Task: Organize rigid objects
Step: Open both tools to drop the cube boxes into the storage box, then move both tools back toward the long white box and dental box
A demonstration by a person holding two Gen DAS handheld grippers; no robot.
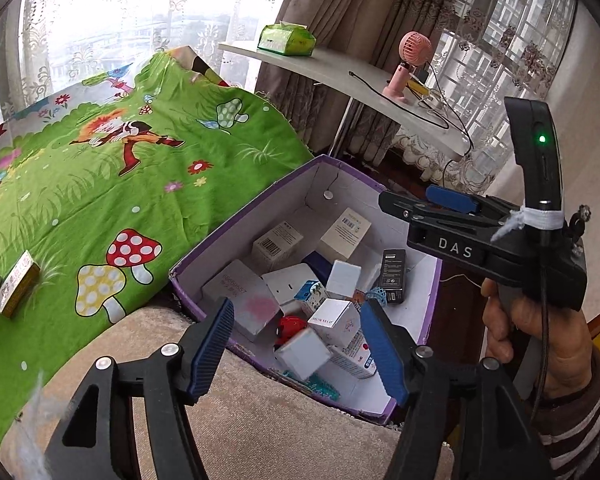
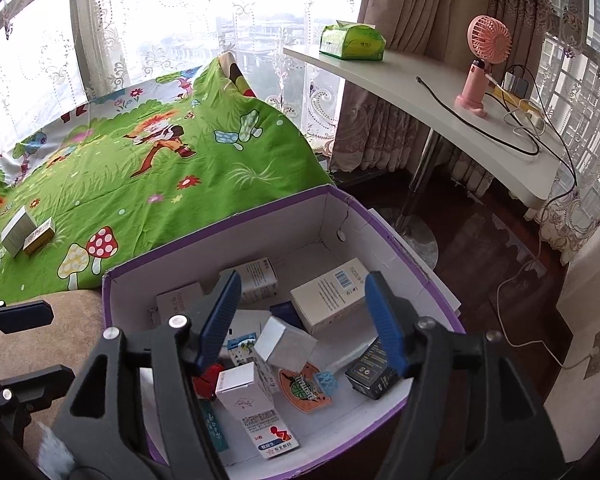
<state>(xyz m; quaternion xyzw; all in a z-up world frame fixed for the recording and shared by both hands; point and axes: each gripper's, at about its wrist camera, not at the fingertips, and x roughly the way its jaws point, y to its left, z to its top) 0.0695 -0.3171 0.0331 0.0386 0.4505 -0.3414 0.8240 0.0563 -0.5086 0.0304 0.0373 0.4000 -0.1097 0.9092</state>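
Note:
A purple-edged cardboard box (image 1: 236, 216) (image 2: 384, 224) holds several small cartons. My left gripper (image 1: 298, 350) is open above the box's near corner; a small white carton (image 1: 303, 354), blurred, lies between its fingers without touching them. My right gripper (image 2: 302, 320) is open and empty above the box's middle, over a white carton (image 2: 286, 344); in the left wrist view it (image 1: 416, 208) is seen from the side. Two more cartons (image 2: 28, 232) (image 1: 18, 284) stand on the green cartoon sheet at the left.
The green sheet (image 1: 112, 160) covers a surface left of the box; beige cushion (image 1: 260, 420) lies under the box's near side. A white table (image 2: 440, 92) at the right carries a tissue pack (image 2: 352, 42), a pink fan (image 2: 486, 64) and cables. Dark wood floor lies beyond.

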